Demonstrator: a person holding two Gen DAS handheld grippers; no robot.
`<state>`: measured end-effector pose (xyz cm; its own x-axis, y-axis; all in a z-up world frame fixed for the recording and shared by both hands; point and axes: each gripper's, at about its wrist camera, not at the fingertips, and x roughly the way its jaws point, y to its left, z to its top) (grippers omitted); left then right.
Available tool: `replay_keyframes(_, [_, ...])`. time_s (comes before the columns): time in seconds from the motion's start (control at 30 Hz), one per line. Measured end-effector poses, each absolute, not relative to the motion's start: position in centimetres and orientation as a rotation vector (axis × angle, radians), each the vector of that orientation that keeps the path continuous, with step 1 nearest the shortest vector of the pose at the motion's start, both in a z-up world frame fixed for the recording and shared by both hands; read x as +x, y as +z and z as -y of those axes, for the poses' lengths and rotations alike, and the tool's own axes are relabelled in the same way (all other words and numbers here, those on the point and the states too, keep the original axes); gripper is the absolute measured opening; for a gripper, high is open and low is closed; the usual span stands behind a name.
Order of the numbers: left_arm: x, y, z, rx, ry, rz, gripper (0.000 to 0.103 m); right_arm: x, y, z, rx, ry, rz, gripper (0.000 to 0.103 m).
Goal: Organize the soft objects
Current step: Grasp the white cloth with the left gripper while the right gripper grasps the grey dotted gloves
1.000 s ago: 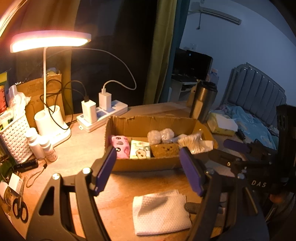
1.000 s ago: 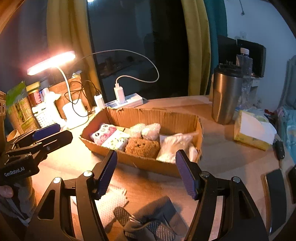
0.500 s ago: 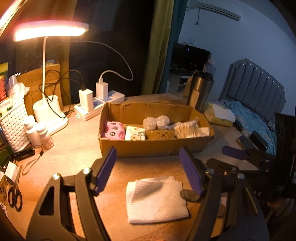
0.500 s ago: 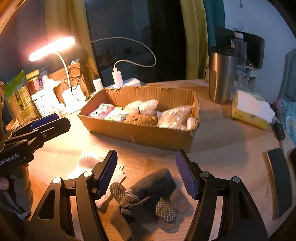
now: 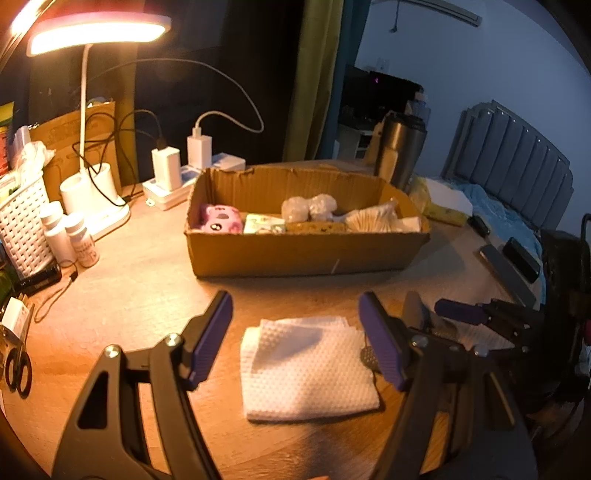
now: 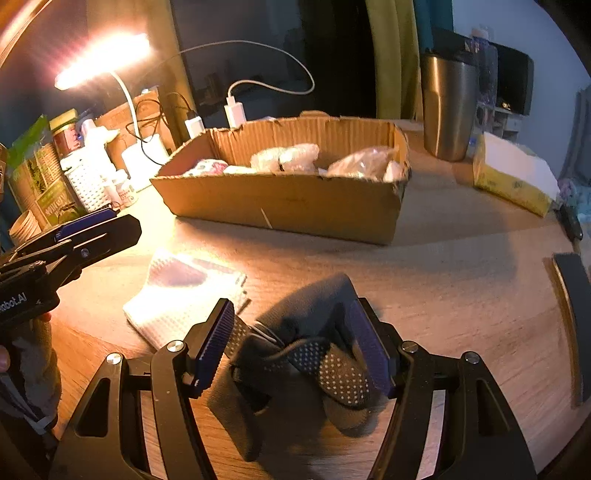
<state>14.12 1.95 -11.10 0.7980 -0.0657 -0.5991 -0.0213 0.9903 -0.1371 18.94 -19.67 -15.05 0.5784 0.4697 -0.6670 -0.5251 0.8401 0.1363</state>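
A folded white waffle cloth (image 5: 306, 373) lies on the wooden table in front of a cardboard box (image 5: 303, 258). The box holds a pink pouch (image 5: 221, 219), small packets and bagged soft items. My left gripper (image 5: 295, 334) hangs low over the cloth, open, its fingers on either side of the cloth's far edge. In the right wrist view a dark grey bundle of dotted grip fabric (image 6: 314, 332) lies between the fingers of my right gripper (image 6: 291, 345), which is open. The white cloth (image 6: 181, 295) lies to its left, the box (image 6: 280, 199) behind.
A lit desk lamp (image 5: 92, 33), a power strip with chargers (image 5: 173, 181), a white basket (image 5: 22, 221) and small bottles stand at the left. Scissors (image 5: 16, 369) lie near the left edge. A steel tumbler (image 6: 448, 107), a tissue pack (image 6: 513, 177) and dark flat items (image 6: 576, 325) are at the right.
Both grippers have sunk toward the table. The white cloth now sits between the left fingers and the grey bundle between the right fingers. Neither gripper's opening has changed.
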Motion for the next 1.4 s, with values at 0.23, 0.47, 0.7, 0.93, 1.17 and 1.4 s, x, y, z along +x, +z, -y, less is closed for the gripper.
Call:
replay_keyframes(0.23, [14.8, -12.6, -0.8, -0.113, -0.031, -0.7, 0.072, 19.5, -16.1, 20.1, -0.071, 0.586, -0.784, 0.069])
replay_keyframes(0.47, [15.7, -14.4, 0.0, -0.084, -0.034, -0.773, 0.072, 19.8, -16.3, 20.1, -0.091, 0.584, -0.795, 0.057])
replay_keyframes(0.7, [16.3, -15.5, 0.5, -0.067, -0.04, -0.827, 0.072, 20.1, -16.3, 21.0, -0.069, 0.596, -0.8, 0.047])
replay_keyframes(0.93, [17.0, -16.6, 0.7, -0.056, -0.032, -0.885, 0.072, 20.2, -16.3, 21.3, -0.053, 0.605, -0.799, 0.046])
replay_keyframes(1.17, [17.0, -17.1, 1.6, 0.018, -0.03, -0.897, 0.083, 20.2, -16.3, 21.5, -0.052, 0.61, -0.801, 0.046])
replay_keyframes(1.4, [17.2, -17.2, 2.0, 0.037, -0.022, -0.897, 0.084, 20.2, -16.2, 22.5, -0.041, 0.587, -0.799, 0.046])
